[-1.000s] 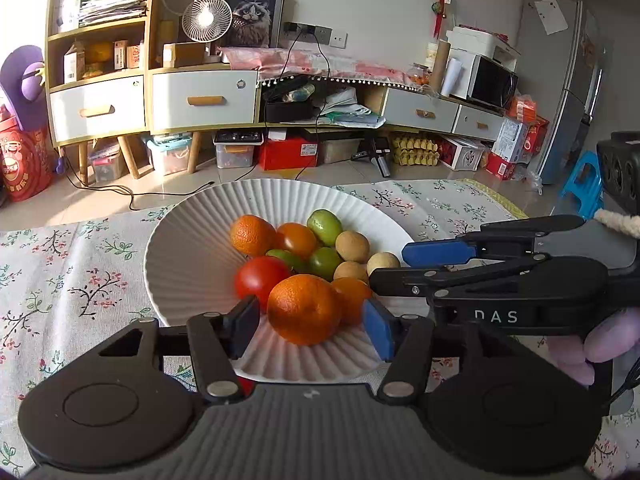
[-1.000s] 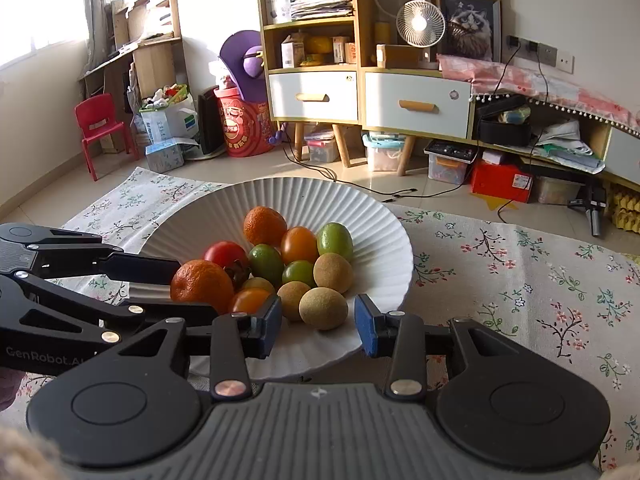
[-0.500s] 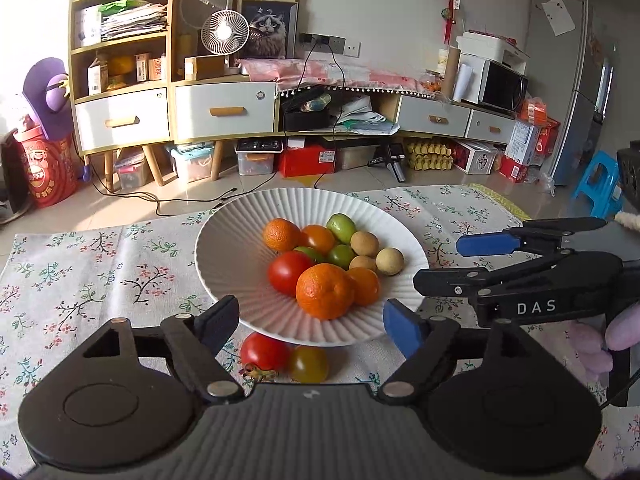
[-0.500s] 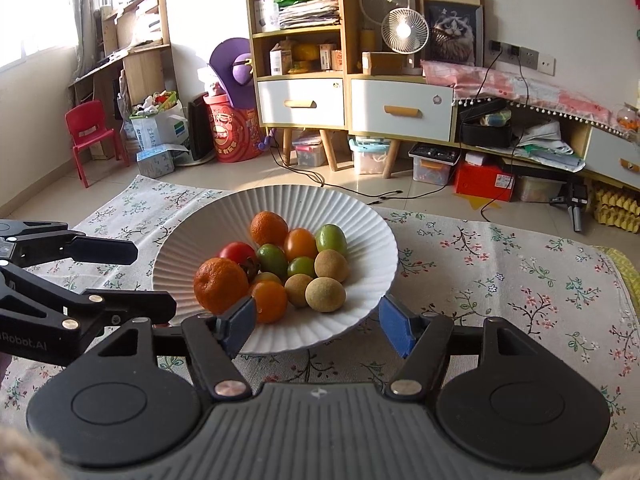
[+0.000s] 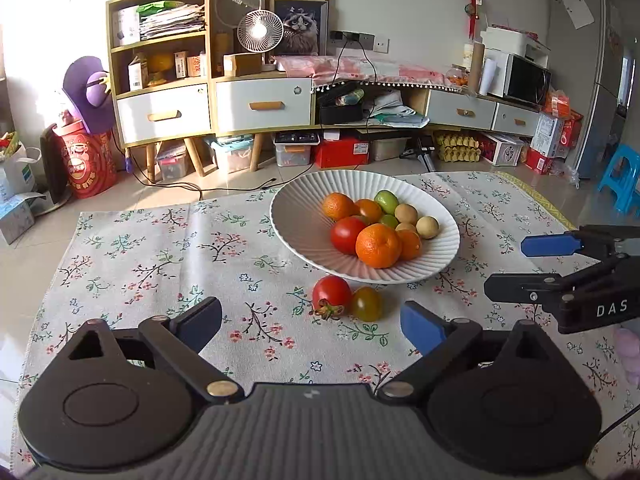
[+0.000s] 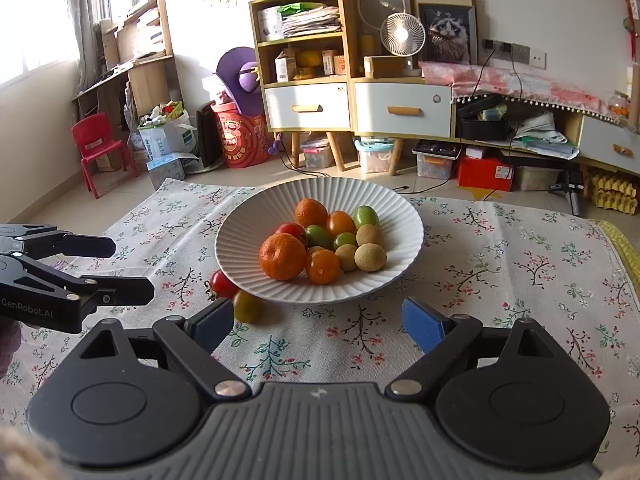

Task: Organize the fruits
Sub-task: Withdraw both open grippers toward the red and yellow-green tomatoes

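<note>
A white ribbed plate (image 5: 296, 216) (image 6: 240, 240) on the floral cloth holds several fruits: a large orange (image 5: 378, 246) (image 6: 282, 256), a red tomato (image 5: 347, 234), smaller oranges, green and tan ones. A red tomato (image 5: 331, 292) (image 6: 222, 284) and a yellow-green tomato (image 5: 367, 303) (image 6: 247, 306) lie on the cloth by the plate's near rim. My left gripper (image 5: 312, 326) sits back from them, jaws still opening, nothing between them. My right gripper (image 6: 318, 322) also hangs short of the plate, jaws opening and empty. Each gripper shows at the other view's edge.
The floral tablecloth (image 5: 160, 264) covers the table, with bare cloth to the plate's left and right. Beyond the far edge are the floor, white-drawered cabinets (image 5: 264, 106), a red child's chair (image 6: 98, 146) and a blue stool (image 5: 622, 180).
Both grippers pulled back from the plate and their jaws spread wide. The large orange, earlier between the left jaws, stays in the plate. Two tomatoes on the cloth came into view.
</note>
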Action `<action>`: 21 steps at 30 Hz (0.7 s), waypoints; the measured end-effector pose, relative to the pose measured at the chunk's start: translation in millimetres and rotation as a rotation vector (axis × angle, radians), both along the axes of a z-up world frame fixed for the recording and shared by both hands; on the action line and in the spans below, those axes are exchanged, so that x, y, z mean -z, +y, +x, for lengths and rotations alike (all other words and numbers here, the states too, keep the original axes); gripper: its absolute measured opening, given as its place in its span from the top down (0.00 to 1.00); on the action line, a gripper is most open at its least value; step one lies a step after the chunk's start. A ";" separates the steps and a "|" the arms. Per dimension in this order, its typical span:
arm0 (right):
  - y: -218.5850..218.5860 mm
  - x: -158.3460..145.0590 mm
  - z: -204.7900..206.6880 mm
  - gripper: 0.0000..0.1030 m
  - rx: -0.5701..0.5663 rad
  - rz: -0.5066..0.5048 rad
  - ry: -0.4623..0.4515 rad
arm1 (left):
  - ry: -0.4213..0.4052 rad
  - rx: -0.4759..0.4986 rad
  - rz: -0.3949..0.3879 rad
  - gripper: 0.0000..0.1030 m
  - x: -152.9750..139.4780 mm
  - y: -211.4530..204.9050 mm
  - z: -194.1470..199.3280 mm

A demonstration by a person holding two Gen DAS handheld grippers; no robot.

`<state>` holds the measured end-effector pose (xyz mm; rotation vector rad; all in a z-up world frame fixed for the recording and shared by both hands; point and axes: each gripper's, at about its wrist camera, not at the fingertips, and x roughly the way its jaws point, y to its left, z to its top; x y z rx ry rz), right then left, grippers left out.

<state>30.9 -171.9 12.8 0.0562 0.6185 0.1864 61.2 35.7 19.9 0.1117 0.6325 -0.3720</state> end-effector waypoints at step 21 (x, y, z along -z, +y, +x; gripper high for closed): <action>35.4 35.7 -21.7 0.04 -0.033 -0.045 0.025 | 0.039 -0.020 0.019 0.06 48.0 30.5 -1.6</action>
